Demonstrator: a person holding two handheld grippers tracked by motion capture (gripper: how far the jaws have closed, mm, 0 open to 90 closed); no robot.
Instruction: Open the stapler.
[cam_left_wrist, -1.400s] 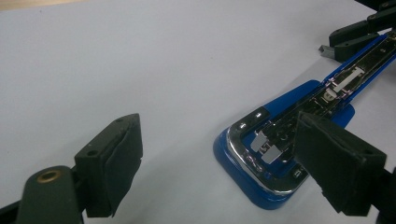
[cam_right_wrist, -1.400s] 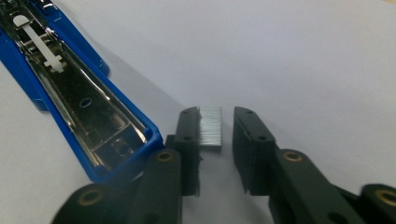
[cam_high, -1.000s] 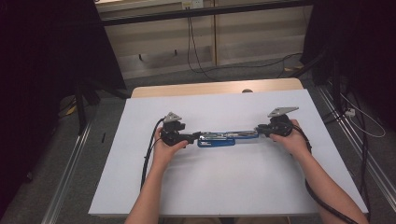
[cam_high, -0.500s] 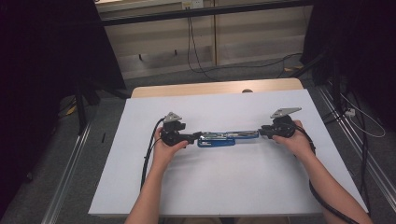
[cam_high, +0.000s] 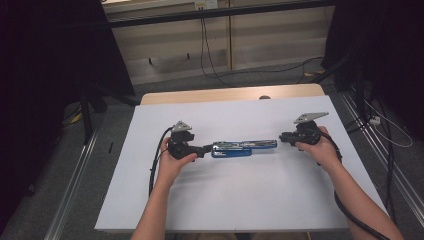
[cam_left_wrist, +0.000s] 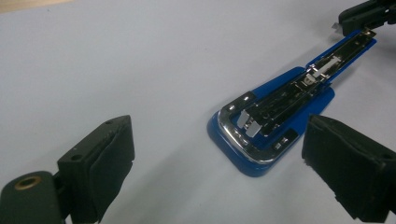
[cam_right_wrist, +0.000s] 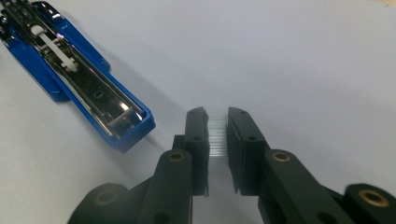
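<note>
A blue stapler (cam_high: 243, 147) lies folded open flat on the white table, its metal staple channel (cam_left_wrist: 299, 88) facing up. My left gripper (cam_high: 206, 149) is at its left end. In the left gripper view the jaws (cam_left_wrist: 219, 144) stand wide, one on each side of the stapler's rounded end (cam_left_wrist: 252, 144), without touching it; they have just been opening. My right gripper (cam_high: 283, 136) sits just off the stapler's right end (cam_right_wrist: 126, 123). It is shut on a short silvery strip of staples (cam_right_wrist: 217, 137) held between its pads.
The white tabletop (cam_high: 240, 200) stretches bare toward the near edge, with a wooden strip (cam_high: 230, 95) along its far side. Metal rails (cam_high: 75, 185) and cables (cam_high: 385, 125) run on the floor at both sides. Each gripper trails a black cable (cam_high: 154, 165).
The right gripper has shifted slightly to the right, off the stapler's right end. The left hand has kept its place at the left end.
</note>
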